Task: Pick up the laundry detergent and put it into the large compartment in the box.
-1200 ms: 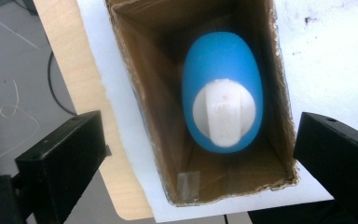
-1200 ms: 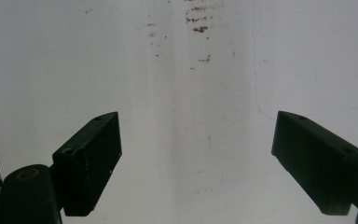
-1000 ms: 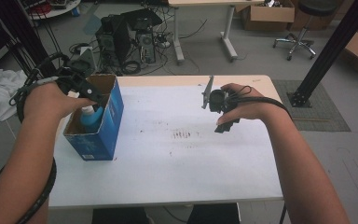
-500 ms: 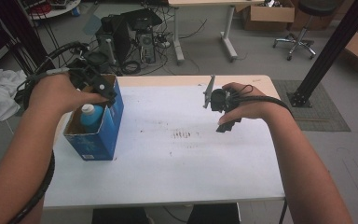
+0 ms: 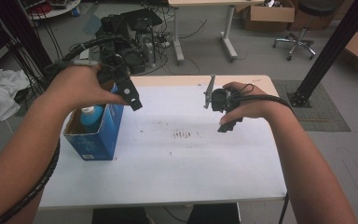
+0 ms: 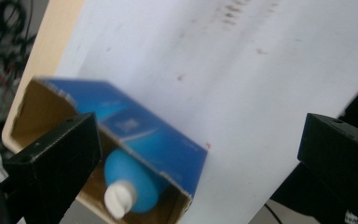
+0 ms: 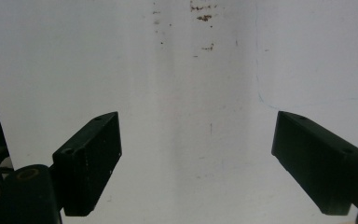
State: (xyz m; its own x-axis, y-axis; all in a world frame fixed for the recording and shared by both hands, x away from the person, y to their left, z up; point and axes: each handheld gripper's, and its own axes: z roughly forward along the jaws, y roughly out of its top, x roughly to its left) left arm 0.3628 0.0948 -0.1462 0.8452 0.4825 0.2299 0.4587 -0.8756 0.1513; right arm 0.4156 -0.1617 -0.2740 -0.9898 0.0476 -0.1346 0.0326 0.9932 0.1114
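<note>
The left gripper (image 5: 131, 96) hangs in the air just above the top edge of the blue cardboard box (image 5: 98, 133), with its jaws spread wide and nothing between them. A blue bottle (image 6: 133, 179) with a white cap (image 6: 119, 198) sits inside the open box, which stands at the left end of the white table (image 5: 177, 172). The right gripper (image 5: 227, 125) is well apart on the other side, close above the bare tabletop past some small brown marks (image 5: 182, 135), its jaws also wide and empty.
</note>
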